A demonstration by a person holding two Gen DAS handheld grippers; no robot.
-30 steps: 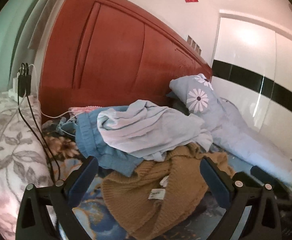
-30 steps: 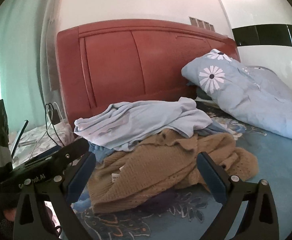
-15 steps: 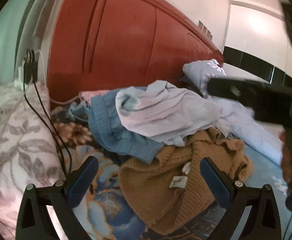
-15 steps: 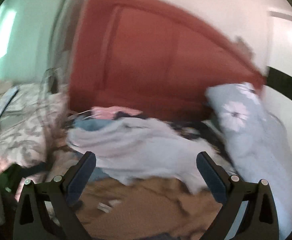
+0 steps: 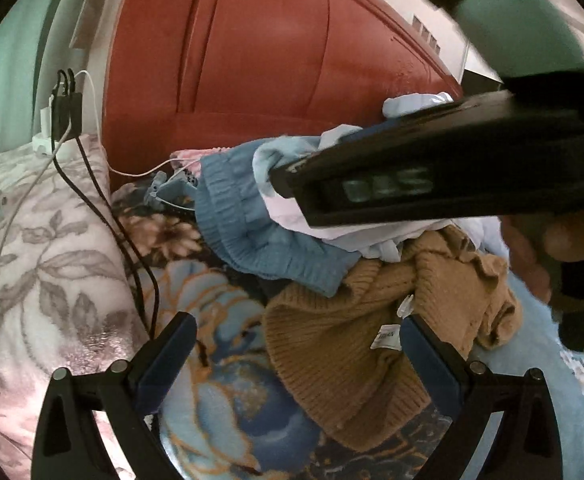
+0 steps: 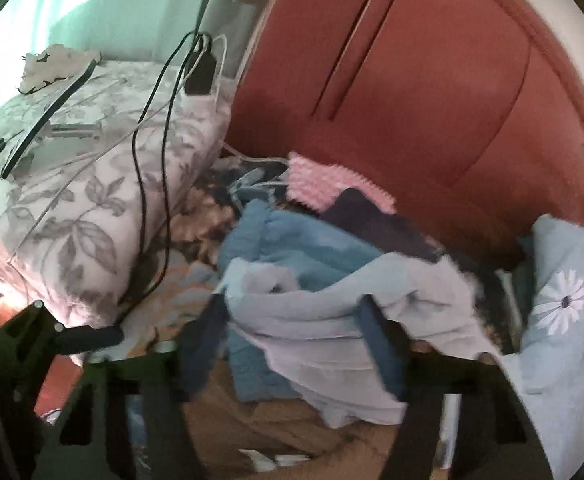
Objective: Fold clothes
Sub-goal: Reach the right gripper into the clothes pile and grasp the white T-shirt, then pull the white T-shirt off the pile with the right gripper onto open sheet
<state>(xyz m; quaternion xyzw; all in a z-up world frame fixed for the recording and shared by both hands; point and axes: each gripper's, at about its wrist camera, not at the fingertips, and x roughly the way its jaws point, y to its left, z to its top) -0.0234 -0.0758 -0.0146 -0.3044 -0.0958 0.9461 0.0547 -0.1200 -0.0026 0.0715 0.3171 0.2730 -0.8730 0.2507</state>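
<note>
A pile of clothes lies on the bed by the red headboard. A pale blue garment lies on top, over a blue knit and a brown knit sweater with a white label. My left gripper is open, low in front of the brown sweater. My right gripper is open, its fingers on either side of a bunch of the pale blue garment. In the left wrist view the right gripper's black body crosses over the pile and hides part of it.
A floral pillow with black and white cables lies to the left. A pink knit sits by the headboard. A blue daisy-print pillow lies to the right. The bedsheet is blue and patterned.
My right gripper has swung left and down onto the pile, its fingers now around the pale blue garment. It has come into the left wrist view. My left gripper shifted a little nearer the pile.
</note>
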